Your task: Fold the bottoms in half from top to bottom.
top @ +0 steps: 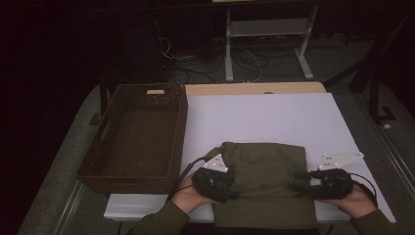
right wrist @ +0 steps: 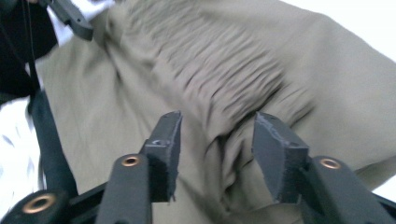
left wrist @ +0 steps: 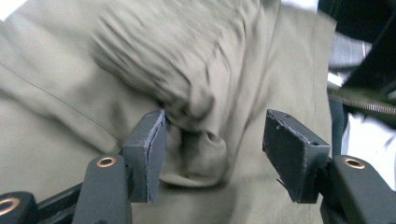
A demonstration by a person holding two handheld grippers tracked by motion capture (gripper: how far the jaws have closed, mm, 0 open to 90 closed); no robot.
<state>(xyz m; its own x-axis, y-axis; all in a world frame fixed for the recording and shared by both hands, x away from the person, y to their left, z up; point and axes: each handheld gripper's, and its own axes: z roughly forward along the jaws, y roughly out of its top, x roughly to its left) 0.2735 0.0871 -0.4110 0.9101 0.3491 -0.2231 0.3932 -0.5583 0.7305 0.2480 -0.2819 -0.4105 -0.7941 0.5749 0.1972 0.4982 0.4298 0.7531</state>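
While both grippers rest on it, the folded olive-green cloth garment (top: 266,183) lies at the near edge of the white table (top: 274,117), its long axis running toward the person. Left gripper (left wrist: 212,149) and right gripper (right wrist: 215,154) stand open, a bunched fold between each pair of jaws, seen close up in the gripper views. A brown woven basket (top: 137,137) sits left; the room is dark.
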